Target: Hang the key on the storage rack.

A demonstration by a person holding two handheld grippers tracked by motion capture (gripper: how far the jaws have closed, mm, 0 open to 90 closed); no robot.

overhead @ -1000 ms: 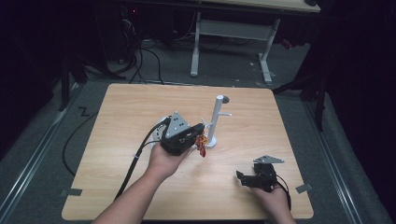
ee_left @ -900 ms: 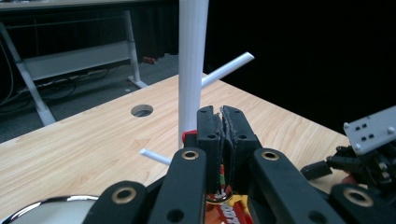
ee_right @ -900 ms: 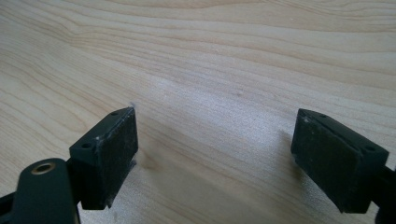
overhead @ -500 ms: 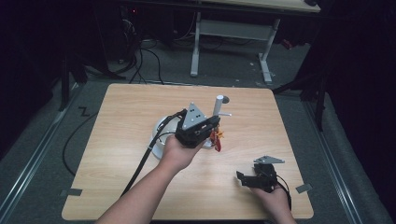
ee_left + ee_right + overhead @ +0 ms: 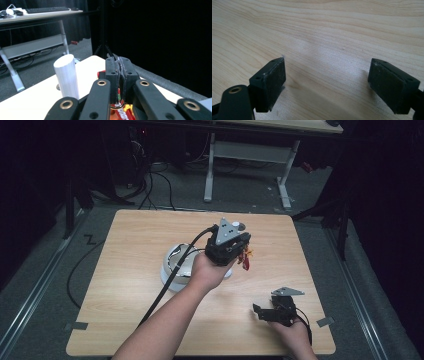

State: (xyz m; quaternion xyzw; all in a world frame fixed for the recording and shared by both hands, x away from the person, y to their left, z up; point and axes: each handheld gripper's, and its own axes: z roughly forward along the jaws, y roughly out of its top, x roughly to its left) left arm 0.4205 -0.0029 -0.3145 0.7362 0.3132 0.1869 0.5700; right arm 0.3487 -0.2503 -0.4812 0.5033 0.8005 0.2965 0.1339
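The left claw [image 5: 243,251], clamped on a small red and yellow keyring [image 5: 246,258], has moved up and away from the person across the table [image 5: 125,285], from beside the white stand's base to the top of its post [image 5: 65,76]. The stand's round base [image 5: 170,270] has become visible behind the forearm.

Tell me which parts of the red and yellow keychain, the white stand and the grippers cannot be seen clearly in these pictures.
- Red and yellow keychain: in the left gripper view the shut left gripper covers most of it; in the high view it is too small to read.
- White stand post: its base is cut off by the jaw arms in the left gripper view.
- White round base: partly hidden by the hand and cable in the high view.
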